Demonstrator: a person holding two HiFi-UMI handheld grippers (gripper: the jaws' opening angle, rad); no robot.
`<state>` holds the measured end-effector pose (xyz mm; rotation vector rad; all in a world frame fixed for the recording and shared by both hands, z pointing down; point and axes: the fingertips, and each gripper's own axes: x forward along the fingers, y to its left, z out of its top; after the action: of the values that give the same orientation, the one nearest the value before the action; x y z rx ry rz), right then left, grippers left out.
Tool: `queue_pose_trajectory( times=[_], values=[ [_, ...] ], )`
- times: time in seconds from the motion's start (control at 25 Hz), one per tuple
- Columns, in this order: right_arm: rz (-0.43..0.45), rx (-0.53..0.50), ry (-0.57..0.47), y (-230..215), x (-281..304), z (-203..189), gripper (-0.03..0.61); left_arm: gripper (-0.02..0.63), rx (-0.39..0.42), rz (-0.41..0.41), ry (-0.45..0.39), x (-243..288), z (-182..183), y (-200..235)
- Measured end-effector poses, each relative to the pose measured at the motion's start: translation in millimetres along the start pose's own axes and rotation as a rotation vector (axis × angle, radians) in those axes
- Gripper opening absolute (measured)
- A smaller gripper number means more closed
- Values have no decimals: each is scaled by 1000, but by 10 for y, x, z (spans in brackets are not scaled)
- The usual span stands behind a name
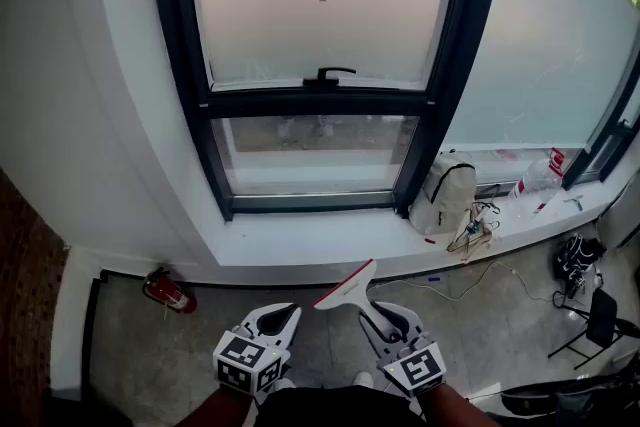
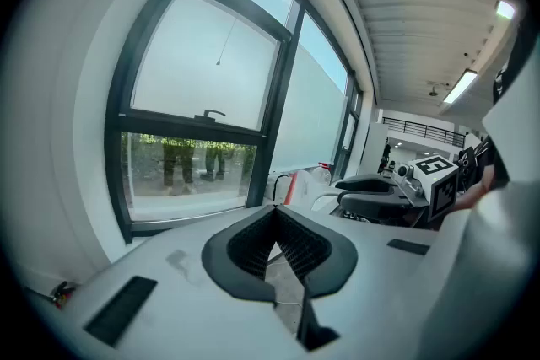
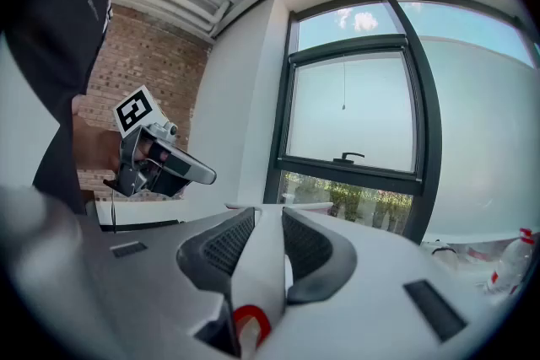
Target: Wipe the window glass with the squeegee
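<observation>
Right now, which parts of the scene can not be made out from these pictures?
- Rubber edge of the squeegee: too small in the head view; the right gripper mostly covers it in its own view.
- Outside behind the upper pane: hidden by frosted glass, all views.
- Label of the bottle: too small, head view.

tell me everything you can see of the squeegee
The squeegee is white, plastic-looking, with a red strip along its wide blade head and a red part low on the handle. The right gripper is shut on its handle, holding it tilted in the air, well short of the window. Nothing else touches it.
</observation>
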<state>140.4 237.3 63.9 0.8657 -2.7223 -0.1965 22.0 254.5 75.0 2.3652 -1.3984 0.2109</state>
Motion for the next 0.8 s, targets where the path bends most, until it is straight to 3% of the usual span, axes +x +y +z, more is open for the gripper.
queue_pose_trajectory(
  times=[0.36,0.48,0.8],
  values=[
    [-2,-4,6,166,232,60,92,0,3,8,-10,-169,-24,270],
    [8,41,4,260,353,101,92,0,5,10,-5,-237,-32,412],
    [48,54,97,722,797,69,92,0,-3,19,38,-514,-179,884]
  ],
)
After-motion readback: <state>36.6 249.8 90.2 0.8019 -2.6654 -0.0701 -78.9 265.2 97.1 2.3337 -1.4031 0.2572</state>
